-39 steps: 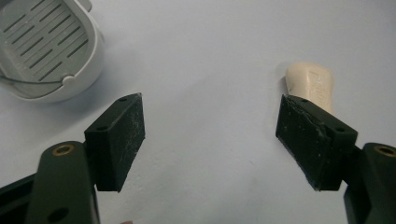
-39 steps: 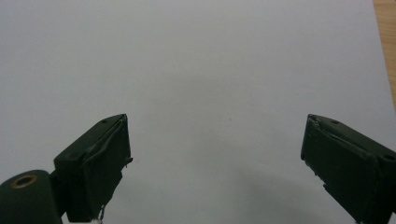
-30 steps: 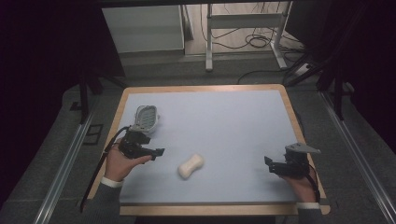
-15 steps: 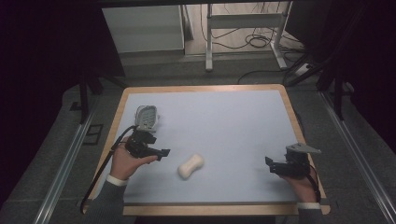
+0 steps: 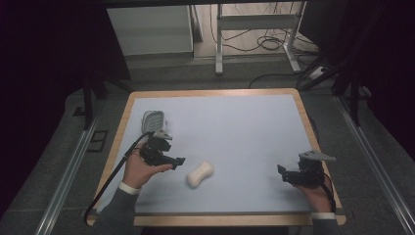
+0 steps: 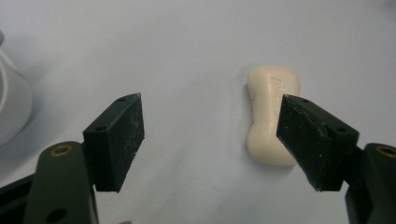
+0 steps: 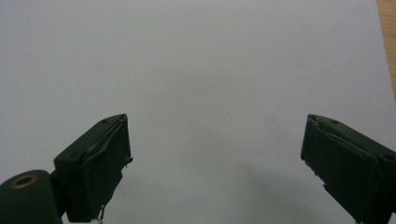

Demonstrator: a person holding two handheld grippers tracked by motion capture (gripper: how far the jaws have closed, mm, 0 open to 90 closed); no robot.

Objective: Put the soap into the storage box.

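The cream soap bar [image 5: 199, 174] lies flat on the pale blue mat [image 5: 235, 127], near-left of centre. Just left of it, the left gripper [image 5: 177, 160] hovers with jaws spread wide, the bar partly behind one jaw in the left gripper view, nothing grasped. Farther left sits a white soap dish [image 5: 152, 120], its contents unclear. Well right, the right gripper [image 5: 281, 171] rests released, holding nothing.

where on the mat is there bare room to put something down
The widest free patch is the middle and far right of the mat, between the soap bar and the right gripper. The far edge is bare too. It is crowded near left, where the soap dish, left gripper and soap sit close.
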